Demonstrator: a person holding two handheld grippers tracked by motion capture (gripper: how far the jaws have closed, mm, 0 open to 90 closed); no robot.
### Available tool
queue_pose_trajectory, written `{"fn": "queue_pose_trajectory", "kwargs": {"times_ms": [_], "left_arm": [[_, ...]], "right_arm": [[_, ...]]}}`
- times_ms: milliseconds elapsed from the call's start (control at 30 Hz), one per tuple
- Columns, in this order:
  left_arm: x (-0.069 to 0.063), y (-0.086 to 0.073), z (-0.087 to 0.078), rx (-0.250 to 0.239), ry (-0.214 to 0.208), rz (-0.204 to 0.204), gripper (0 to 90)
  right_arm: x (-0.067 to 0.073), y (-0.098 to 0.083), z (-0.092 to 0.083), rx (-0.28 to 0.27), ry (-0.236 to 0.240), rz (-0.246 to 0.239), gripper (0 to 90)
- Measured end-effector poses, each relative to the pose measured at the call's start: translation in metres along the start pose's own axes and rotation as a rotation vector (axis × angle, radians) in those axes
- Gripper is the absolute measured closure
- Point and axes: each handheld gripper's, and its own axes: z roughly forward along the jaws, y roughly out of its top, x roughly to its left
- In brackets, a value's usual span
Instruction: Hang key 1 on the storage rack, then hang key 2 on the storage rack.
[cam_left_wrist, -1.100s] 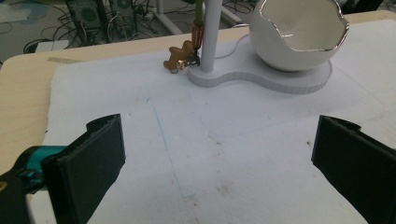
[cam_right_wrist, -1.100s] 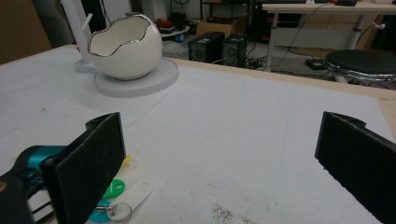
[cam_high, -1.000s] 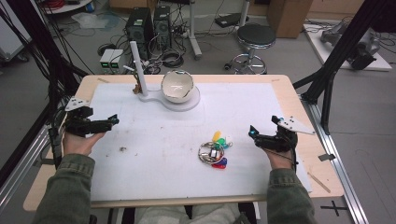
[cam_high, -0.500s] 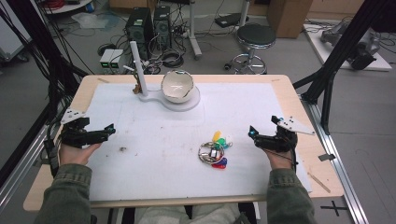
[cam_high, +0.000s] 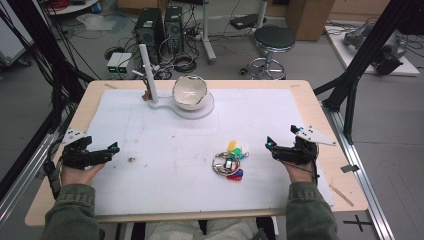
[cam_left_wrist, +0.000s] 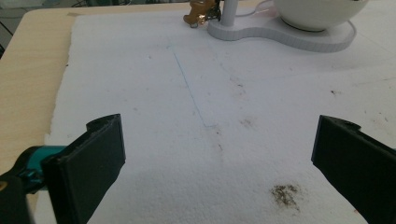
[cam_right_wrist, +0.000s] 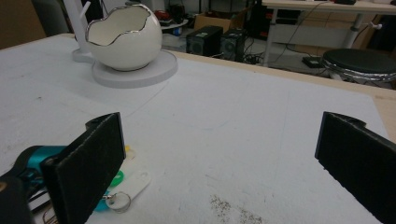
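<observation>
1. table (cam_high: 320, 107): a light wooden top, seen from the high view, with the person seated at 6 o'clock and both forearms coming in from that edge.
2. mat (cam_high: 250, 120): a white sheet covers most of the table; it bears faint lines and a dark smudge (cam_high: 132, 160) near the left gripper, also seen low in the left gripper view (cam_left_wrist: 285, 193).
3. stand (cam_high: 200, 110): a flat white base at 12 o'clock on the mat, with a thin white post (cam_high: 149, 77) rising at its left end and a small brown thing (cam_high: 146, 95) touching the post's foot.
4. bowl (cam_high: 189, 92): a white egg-shaped bowl with a jagged rim sits on the stand's round end; it shows at the upper left in the right gripper view (cam_right_wrist: 123, 37).
5. left gripper (cam_high: 111, 148): at 9 o'clock near the mat's left edge, pointing toward 3 o'clock; its jaws stand wide apart with bare mat between them, holding nothing.
6. right gripper (cam_high: 270, 145): at 3 o'clock, pointing toward 9 o'clock; its jaws stand wide apart and hold nothing.
7. keys (cam_high: 230, 161): a ring of keys with yellow, green, blue and red tags lies on the mat right of centre, near the right gripper's tips at its 9 o'clock, not touching them, well apart from the left gripper; in the right gripper view the tags (cam_right_wrist: 126, 179) lie by the left jaw.
</observation>
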Motion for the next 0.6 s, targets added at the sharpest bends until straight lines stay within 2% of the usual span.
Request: {"fn": "queue_pose_trajectory", "kwargs": {"times_ms": [300, 600], "left_arm": [[-0.002, -0.004, -0.002, -0.006, -0.001, 0.011, 3.2], [0.0, -0.009, -0.005, -0.013, 0.002, -0.002, 3.2]], "right_arm": [[0.003, 0.001, 0.001, 0.017, 0.026, -0.007, 0.5], [0.01, 0.004, 0.005, 0.03, 0.063, -0.023, 0.5]]}}
